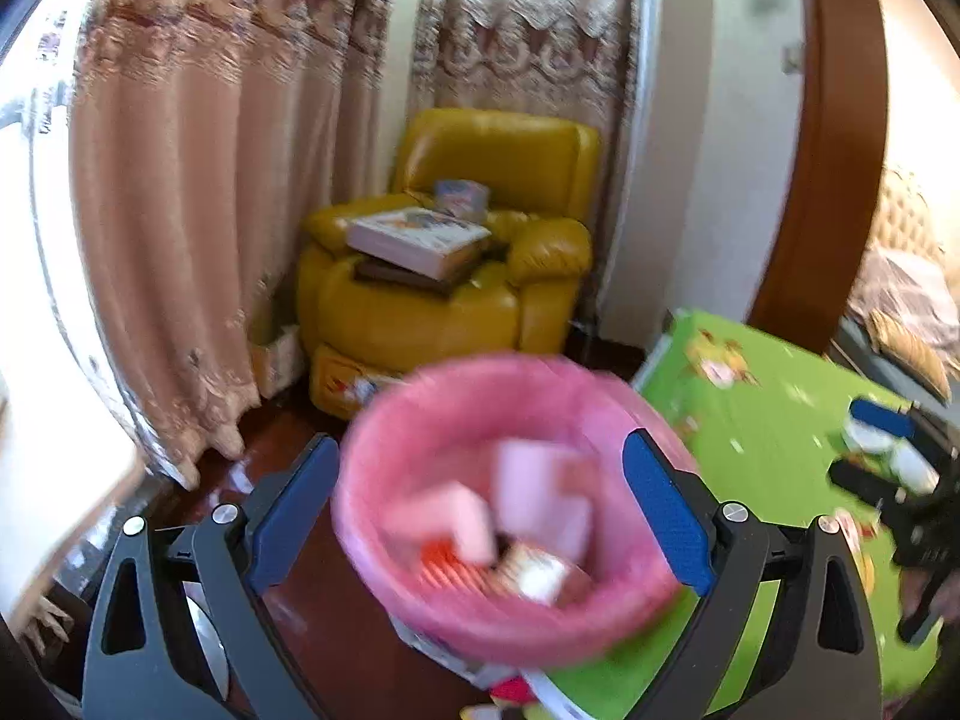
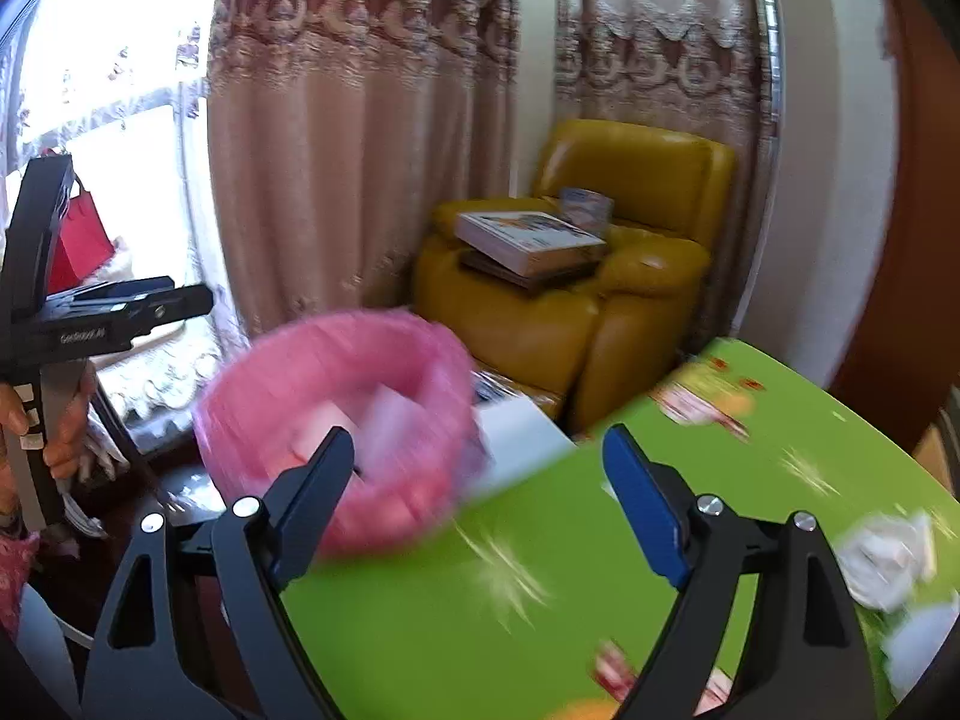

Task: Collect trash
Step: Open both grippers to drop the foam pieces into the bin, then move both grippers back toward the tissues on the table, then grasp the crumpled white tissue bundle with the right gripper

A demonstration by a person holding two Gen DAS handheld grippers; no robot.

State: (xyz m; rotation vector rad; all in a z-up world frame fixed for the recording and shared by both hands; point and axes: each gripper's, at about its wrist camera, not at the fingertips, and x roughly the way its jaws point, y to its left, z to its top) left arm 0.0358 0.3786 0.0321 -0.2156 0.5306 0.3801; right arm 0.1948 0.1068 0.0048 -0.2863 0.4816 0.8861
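Note:
A bin with a pink liner (image 1: 396,438) stands on the dark floor beside a green table (image 1: 762,420). Blurred pink and white papers and wrappers (image 1: 540,498) lie inside it. My left gripper (image 1: 480,510) hangs over the bin, open, with nothing between its blue pads. My right gripper (image 2: 483,507) is open and empty above the left edge of the green table (image 2: 420,630), and the bin (image 2: 288,372) sits just left of it. Crumpled white paper (image 2: 882,558) lies on the table at the right. The right wrist view also shows a hand (image 2: 60,420) holding the left gripper's handle.
A yellow armchair (image 1: 456,312) stacked with books stands in the corner behind the bin. Patterned curtains (image 1: 180,210) hang to the left, and a brown wooden door frame (image 1: 840,150) rises on the right. A red bag (image 2: 78,240) sits by the bright window.

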